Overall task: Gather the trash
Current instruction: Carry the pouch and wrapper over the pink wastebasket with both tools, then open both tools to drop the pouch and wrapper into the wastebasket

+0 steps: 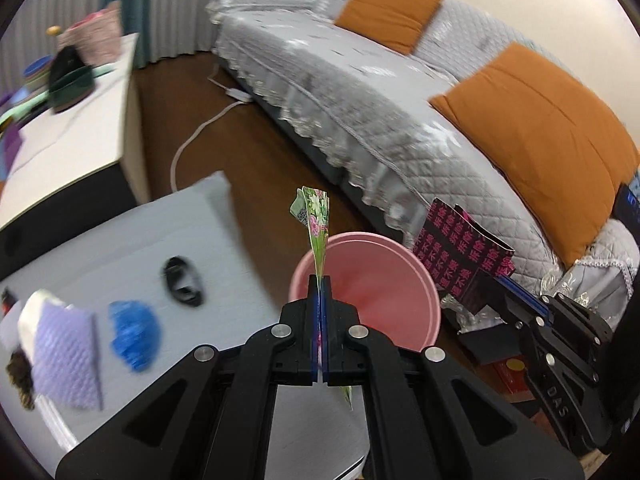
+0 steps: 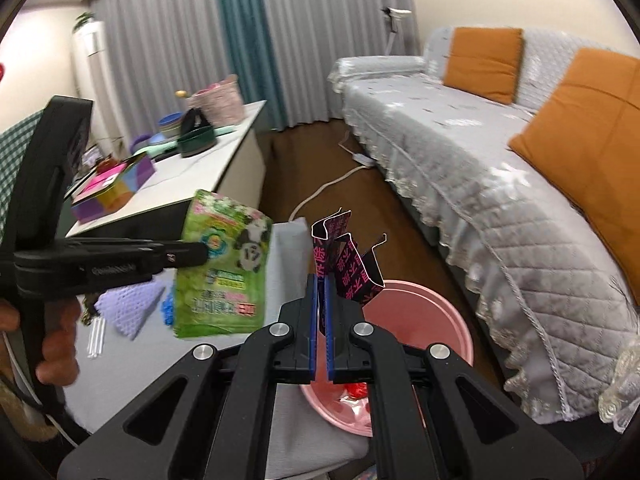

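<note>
My left gripper [image 1: 320, 280] is shut on a green flowered wrapper [image 1: 316, 216], held edge-on above the near rim of a pink bin [image 1: 384, 280]. In the right wrist view the same wrapper [image 2: 224, 264] shows flat, green with a panda print, held by the left gripper [image 2: 200, 254]. My right gripper [image 2: 322, 280] is shut on a black and pink printed wrapper [image 2: 348, 264], held over the pink bin [image 2: 420, 308]. That wrapper [image 1: 460, 252] and the right gripper [image 1: 496, 280] also show in the left wrist view, right of the bin. Red trash [image 2: 356, 390] lies inside the bin.
A grey low table [image 1: 132, 240] holds a purple mesh cloth [image 1: 64, 356], a blue crumpled piece [image 1: 134, 332] and a black item [image 1: 182, 280]. A white cabinet [image 2: 216, 168] with clutter stands behind. A grey-covered sofa [image 2: 460, 152] with orange cushions lies right. A white cable [image 1: 192, 136] runs across the floor.
</note>
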Motion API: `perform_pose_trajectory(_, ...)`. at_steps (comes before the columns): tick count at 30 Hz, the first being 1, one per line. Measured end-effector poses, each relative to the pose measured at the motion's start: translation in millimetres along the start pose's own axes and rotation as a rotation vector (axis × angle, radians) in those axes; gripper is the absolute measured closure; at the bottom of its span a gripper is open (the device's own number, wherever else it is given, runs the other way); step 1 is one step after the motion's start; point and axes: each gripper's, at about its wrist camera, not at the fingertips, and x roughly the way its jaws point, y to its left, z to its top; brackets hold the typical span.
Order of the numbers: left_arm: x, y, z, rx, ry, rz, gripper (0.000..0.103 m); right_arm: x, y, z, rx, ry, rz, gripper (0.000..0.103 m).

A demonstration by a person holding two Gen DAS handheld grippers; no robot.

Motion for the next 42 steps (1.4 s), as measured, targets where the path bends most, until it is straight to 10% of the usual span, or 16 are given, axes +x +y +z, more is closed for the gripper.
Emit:
perform_pose_trajectory(20, 124, -42, 1, 0.053, 0.196, 0.019, 0.101, 63, -67, -25, 0.146, 0.203, -0.094, 0.099)
perform_pose_trajectory(22, 131, -38, 1, 0.037, 0.204, 0.034, 0.083, 69, -74, -27, 0.169, 0.223, -0.098, 0.096)
perform_pose_trajectory(24, 138, -37, 0, 0.028, 0.229, 0.021, 0.030, 76, -82, -30, 0.208, 0.256, -0.099, 0.086)
perform_pose_trajectory(25, 141, -36, -1, 0.023, 0.232, 0.032, 0.016, 79, -86, -31, 0.228, 0.265, -0.101, 0.061)
perform_pose_trajectory(27, 142, -33, -3, 0.007, 0.214, 0.064, 0.016, 80, -92, -33, 0.268, 0.267, -0.118, 0.038)
perform_pose_trajectory(42, 83, -17, -8, 0.033, 0.119, 0.207, 0.016, 56, -63, -11, 0.216, 0.142, -0.143, 0.008)
